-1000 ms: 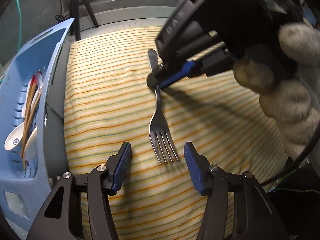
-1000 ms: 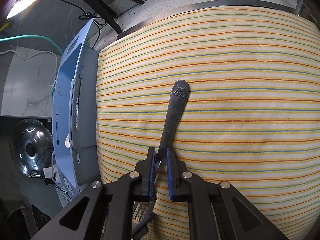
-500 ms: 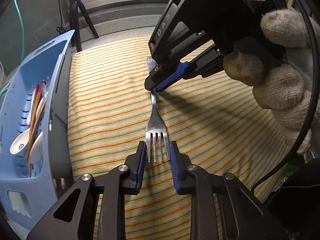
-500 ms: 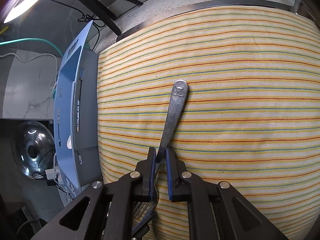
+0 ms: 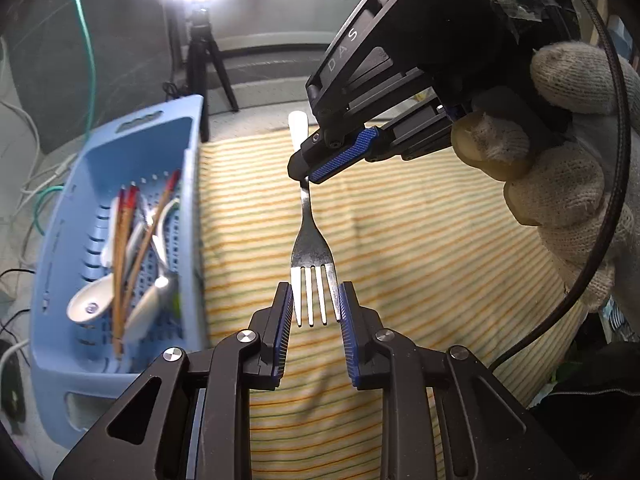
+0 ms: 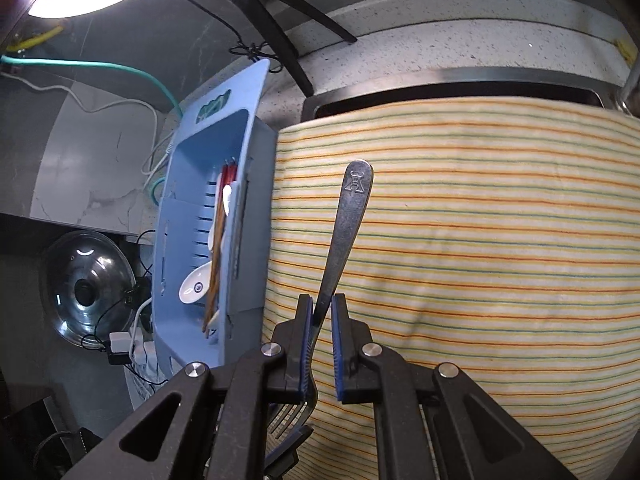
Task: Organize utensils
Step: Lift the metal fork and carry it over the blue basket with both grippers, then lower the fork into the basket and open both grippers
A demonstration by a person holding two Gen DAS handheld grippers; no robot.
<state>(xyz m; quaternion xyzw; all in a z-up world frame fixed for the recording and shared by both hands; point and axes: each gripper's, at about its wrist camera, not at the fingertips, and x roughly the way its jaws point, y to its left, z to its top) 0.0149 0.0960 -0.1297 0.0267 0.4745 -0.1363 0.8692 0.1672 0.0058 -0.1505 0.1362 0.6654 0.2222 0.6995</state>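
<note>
A steel fork (image 5: 310, 240) is held in the air above the striped cloth (image 5: 420, 248). My left gripper (image 5: 314, 308) is shut on the fork's tines. My right gripper (image 6: 320, 312) is shut on the fork's handle (image 6: 346, 224) near the neck; it also shows in the left wrist view (image 5: 340, 160), held by a gloved hand. A blue basket (image 5: 100, 152) to the left holds white spoons (image 5: 86, 304) and chopsticks (image 5: 120, 248). The basket also shows in the right wrist view (image 6: 244, 120).
A ring light on a tripod (image 5: 200, 64) stands behind the basket. A glass pot lid (image 6: 84, 288) and cables lie beyond the basket. A stone counter edge (image 6: 440, 36) runs behind the cloth.
My left gripper has closed on the fork's tines. Both grippers have lifted the fork off the cloth and the views have tilted up.
</note>
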